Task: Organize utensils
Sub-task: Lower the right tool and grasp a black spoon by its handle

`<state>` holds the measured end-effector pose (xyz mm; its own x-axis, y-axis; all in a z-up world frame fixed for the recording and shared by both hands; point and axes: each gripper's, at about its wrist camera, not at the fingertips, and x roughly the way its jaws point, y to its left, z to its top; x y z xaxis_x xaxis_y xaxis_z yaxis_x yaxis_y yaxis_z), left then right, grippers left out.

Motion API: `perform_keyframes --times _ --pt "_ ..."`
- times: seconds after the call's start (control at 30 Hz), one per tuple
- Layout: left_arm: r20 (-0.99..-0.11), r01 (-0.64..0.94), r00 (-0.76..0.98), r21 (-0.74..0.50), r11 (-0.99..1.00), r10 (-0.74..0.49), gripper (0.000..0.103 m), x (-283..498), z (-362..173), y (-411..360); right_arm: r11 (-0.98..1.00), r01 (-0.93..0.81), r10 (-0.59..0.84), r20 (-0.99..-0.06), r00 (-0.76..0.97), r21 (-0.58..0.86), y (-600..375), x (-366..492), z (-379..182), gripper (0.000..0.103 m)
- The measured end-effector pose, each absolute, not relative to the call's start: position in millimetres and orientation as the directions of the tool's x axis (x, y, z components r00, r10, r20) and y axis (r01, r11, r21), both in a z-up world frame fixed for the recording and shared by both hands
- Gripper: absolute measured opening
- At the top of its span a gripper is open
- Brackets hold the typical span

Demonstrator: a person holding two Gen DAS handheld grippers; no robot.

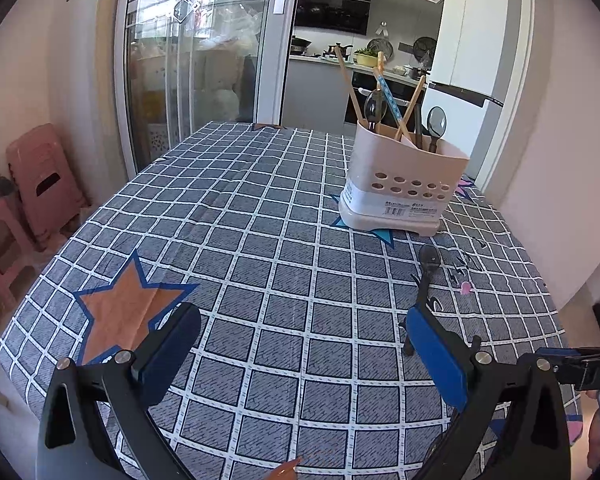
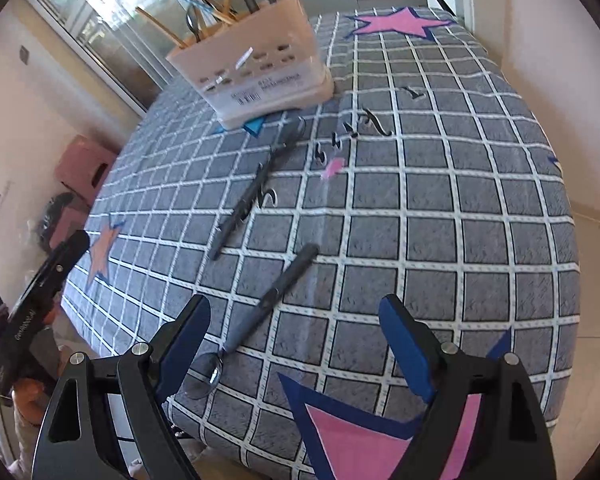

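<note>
Only a few marks can be read. The white letters "DAS" stand on the black arm of the right gripper [image 1: 598,368], at three o'clock in the left wrist view. The utensil holder [image 1: 396,188] carries a barcode label [image 1: 396,210] whose print is too small to read. The black script [image 2: 340,140] on the tablecloth [image 2: 440,220] is not legible.

Left gripper [image 1: 302,350] is showing two matte black curved plastic arms, each carrying a flat blue rectangular pad [image 1: 438,358] with rounded ends, silver round screws [image 1: 483,357] sitting at the pivots, triangular cut-outs in the outer arms. Right gripper [image 2: 296,344] is showing the same build: black arms, blue pads, silver screw heads [image 2: 141,347]. White lettering is running along each black gripper body as seen from the other camera, too small to read fully.
</note>
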<state>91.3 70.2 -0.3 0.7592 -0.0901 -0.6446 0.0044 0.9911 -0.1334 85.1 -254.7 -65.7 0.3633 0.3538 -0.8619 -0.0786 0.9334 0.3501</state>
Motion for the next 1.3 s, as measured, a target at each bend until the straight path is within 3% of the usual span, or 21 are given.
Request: perform_keyframes --times 0.53,0.77,0.9,1.0,1.17,1.23,1.3 --pt "-0.689 -0.059 0.724 -0.107 0.993 -0.032 0.103 87.6 -11.6 81.9 0.91 0.078 0.386 -0.902 0.192 0.406 -255.2 94.3 -92.9 0.088" --pt "-0.7 -0.049 0.712 -0.13 0.99 -0.057 0.103 85.3 -17.4 87.9 0.922 0.053 0.37 -0.915 0.16 0.383 -227.2 103.4 -96.3 0.084" --pt "-0.69 -0.055 0.721 -0.146 0.988 -0.062 0.103 83.1 -15.1 89.6 0.949 0.077 0.288 -0.942 0.174 0.304 -214.5 116.7 -96.3 0.073" --pt "-0.683 -0.059 0.728 -0.148 0.987 -0.059 0.103 82.6 -13.5 89.8 0.958 0.096 0.252 -0.954 0.162 0.269 -207.3 128.9 -97.6 0.071" --pt "-0.677 -0.062 0.733 -0.157 0.986 -0.062 0.103 82.7 -12.7 91.0 0.993 -0.052 0.11 -0.982 0.154 0.104 -167.8 132.5 -100.8 0.066" --pt "-0.677 -0.059 0.733 -0.163 0.985 -0.068 0.103 82.2 -12.7 91.7 0.992 -0.127 0.043 -0.985 0.169 0.021 -155.5 129.6 -101.7 0.057" --pt "-0.677 -0.055 0.733 -0.162 0.985 -0.07 0.103 81.7 -12.8 92.0 0.983 -0.181 0.03 -0.984 0.177 -0.002 -151.8 127.5 -100.6 0.042"
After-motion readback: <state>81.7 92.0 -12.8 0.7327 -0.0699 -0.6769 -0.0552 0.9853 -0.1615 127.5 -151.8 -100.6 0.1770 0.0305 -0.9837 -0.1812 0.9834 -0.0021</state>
